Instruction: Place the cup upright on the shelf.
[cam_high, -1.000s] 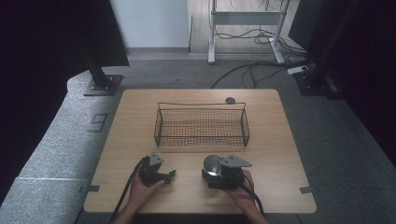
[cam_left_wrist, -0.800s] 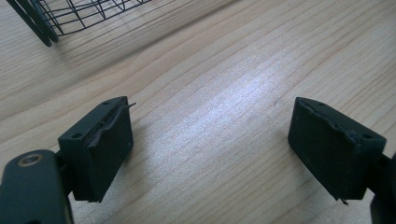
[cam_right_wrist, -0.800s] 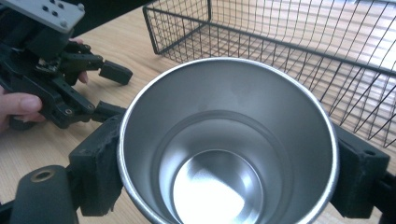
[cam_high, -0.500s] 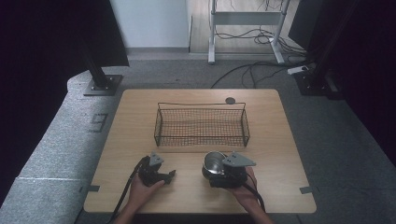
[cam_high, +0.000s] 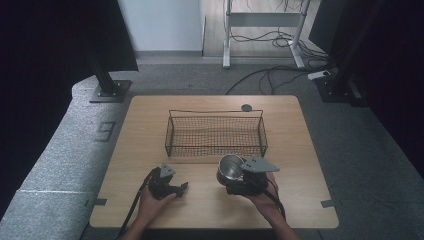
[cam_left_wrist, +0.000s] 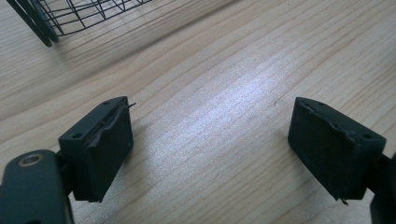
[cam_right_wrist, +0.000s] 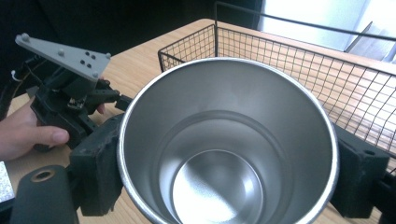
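A steel cup (cam_high: 230, 167) is gripped by the right gripper (cam_high: 239, 176), whose jaws are closed part way against opposite sides of the cup's wall, as the right gripper view makes plain: the open mouth (cam_right_wrist: 227, 140) faces the camera and a black pad (cam_right_wrist: 99, 164) is pressed to each flank. In the high view the cup is seen near the front edge of the wooden table (cam_high: 300, 150), just in front of the wire basket (cam_high: 216, 133), with its mouth turned toward the basket and somewhat up. The left gripper (cam_high: 176, 188) is held low near the table's front left, its jaws spread wide with nothing between them; bare wood is seen between its pads (cam_left_wrist: 103, 147) in the left gripper view. The step in hand is judged to be the carrying of the cup toward the basket. For the next move, the cup would need to be raised above the near rim, brought over the mesh floor, lowered, and only then released.
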